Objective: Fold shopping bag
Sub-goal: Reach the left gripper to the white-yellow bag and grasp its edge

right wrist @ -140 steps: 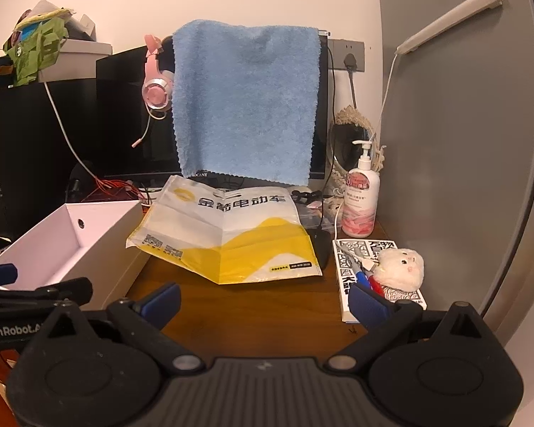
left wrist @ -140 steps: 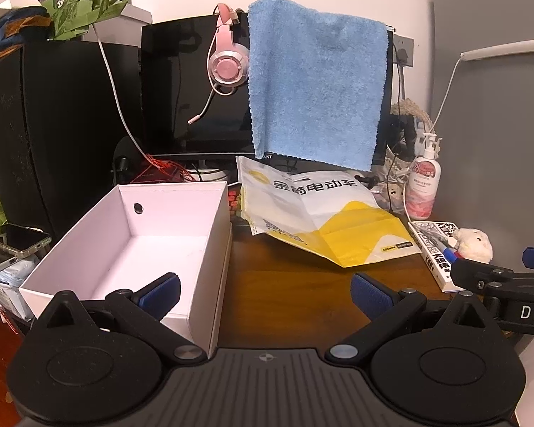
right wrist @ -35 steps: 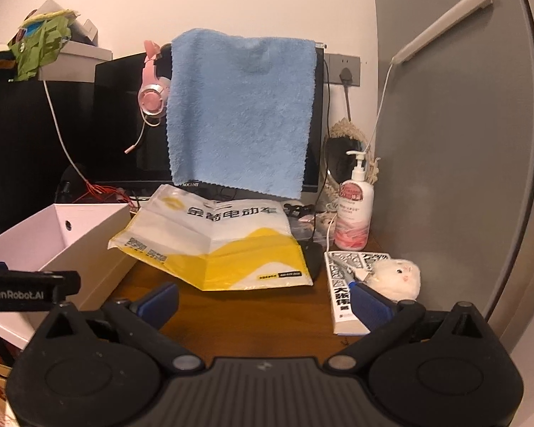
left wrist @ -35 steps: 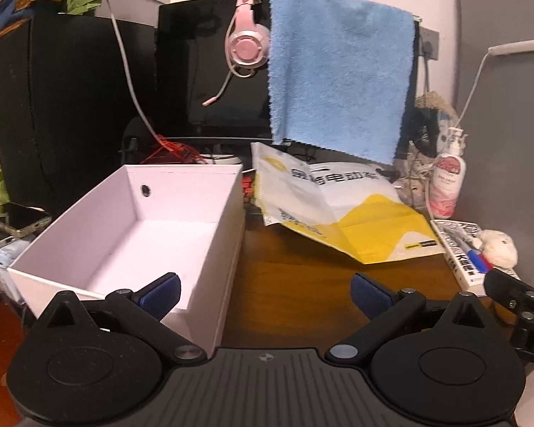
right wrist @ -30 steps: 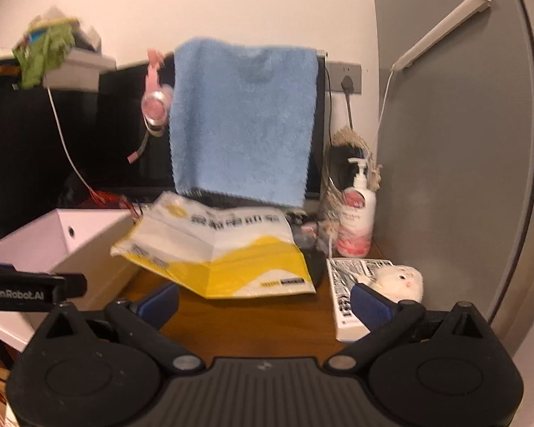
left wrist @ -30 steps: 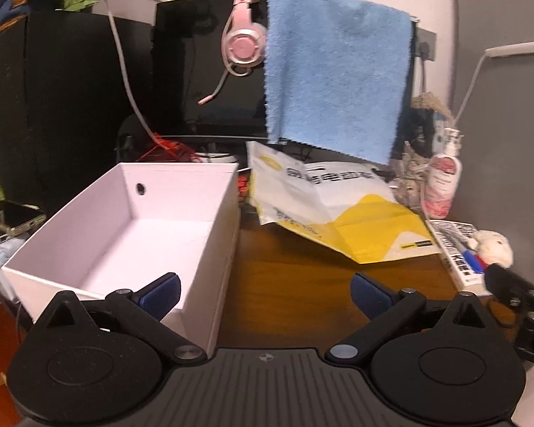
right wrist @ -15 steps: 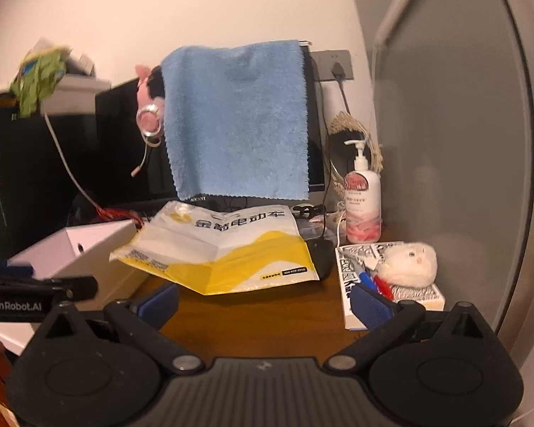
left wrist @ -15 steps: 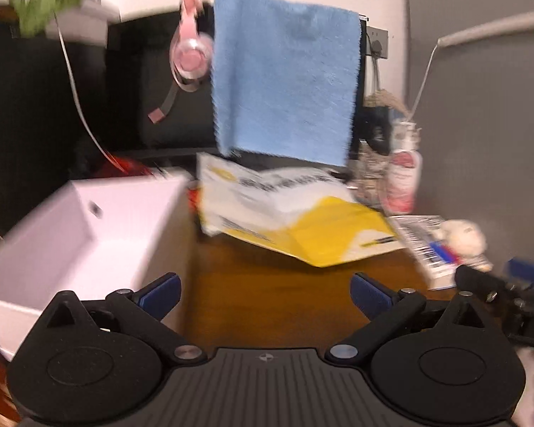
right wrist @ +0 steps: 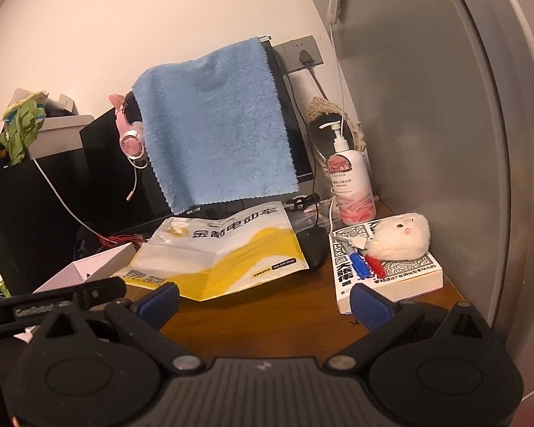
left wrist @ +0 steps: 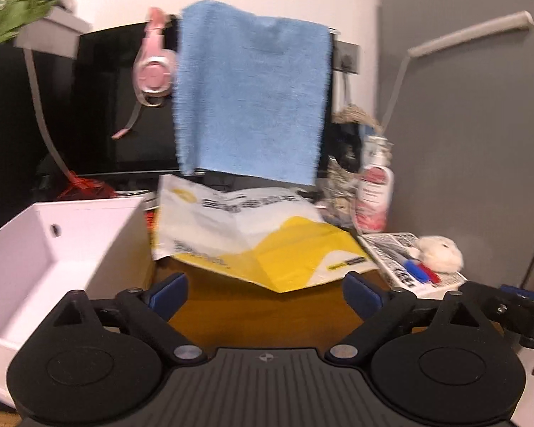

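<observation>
From the left wrist view I see the inside of the white box [left wrist: 53, 249], with a small hole in its back wall; the right wrist view shows only one corner of this box [right wrist: 89, 270]. The right wrist view gives me a sharp picture of the book [right wrist: 384, 270] with the plush toy [right wrist: 402, 235] and two pens on it, and of the pump bottle [right wrist: 350, 185] behind. In the left wrist view these things are blurred.

Compared with half a second ago, my right wrist view is now tilted, so the blue towel [right wrist: 213, 124] and the monitor lean to one side, and the book looks bigger. My left wrist view has turned a little to the right: less of the box is in view, and the right tongs [left wrist: 509, 306] appear at the right edge. The bag has not moved.

The shopping bag [left wrist: 252, 238] lies on the brown desk [left wrist: 267, 313], between the box and the book, under the hanging towel. It is white at the back and yellow at the front, with dark printed characters, and it shows creases [right wrist: 220, 249]. Its front edge rises a little from the wood.

The left tongs [left wrist: 265, 290] are spread wide and hold nothing. The right tongs [right wrist: 263, 302] are also spread and hold nothing, well in front of the bag.
</observation>
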The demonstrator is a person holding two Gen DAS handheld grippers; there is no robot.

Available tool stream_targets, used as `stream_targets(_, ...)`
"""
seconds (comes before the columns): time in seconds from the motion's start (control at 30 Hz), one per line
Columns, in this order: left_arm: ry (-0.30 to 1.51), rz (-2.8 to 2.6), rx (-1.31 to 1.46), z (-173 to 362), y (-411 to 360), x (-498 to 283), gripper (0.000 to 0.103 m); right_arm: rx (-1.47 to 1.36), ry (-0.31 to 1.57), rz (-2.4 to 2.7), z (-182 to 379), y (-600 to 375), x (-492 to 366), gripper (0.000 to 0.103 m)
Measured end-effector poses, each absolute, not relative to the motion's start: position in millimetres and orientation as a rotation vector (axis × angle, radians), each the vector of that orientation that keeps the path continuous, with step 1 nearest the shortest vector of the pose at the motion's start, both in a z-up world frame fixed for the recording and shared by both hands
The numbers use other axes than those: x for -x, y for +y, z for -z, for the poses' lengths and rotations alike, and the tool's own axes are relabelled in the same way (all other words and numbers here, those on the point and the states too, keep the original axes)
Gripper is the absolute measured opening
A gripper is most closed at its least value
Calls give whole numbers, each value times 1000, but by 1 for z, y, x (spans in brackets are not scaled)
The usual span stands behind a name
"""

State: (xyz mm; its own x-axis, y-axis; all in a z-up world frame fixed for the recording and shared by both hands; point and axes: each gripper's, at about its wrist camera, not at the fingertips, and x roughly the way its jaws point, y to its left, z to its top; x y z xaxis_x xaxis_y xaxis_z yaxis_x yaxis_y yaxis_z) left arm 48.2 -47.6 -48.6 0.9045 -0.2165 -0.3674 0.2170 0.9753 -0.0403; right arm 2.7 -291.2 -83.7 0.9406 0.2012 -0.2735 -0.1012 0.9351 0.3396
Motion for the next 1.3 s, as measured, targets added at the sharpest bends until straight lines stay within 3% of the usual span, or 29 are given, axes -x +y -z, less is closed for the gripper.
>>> stream_targets(0.1,386,300,63,47,-47,-52,103,-327,306,-146,85,-293,-2,103)
stream_targets(0.4,401,368,398,53,-37,-86,102,-396,313,-103,96,-315,-3,103)
stream_targets(0.53,441,281,524,65,-34,-111,95,-411,313,-104,100,-320,-4,103)
stream_targets(0.67,487,161,582,78,-32,-131,75,-419,310,-117,101,-323,-5,103)
stream_targets(0.8,532,40,637,92,-30,-152,75,-435,309,-125,104,-326,-8,103)
stream_targets(1.13,450,-69,535,111,-32,-182,75,-447,333,-153,114,-324,-21,103)
stream_targets(1.23,419,-40,498,112,-34,-185,56,-453,339,-154,117,-325,-25,103)
stream_targets(1.3,413,0,461,110,-37,-187,28,-454,347,-157,118,-325,-29,102)
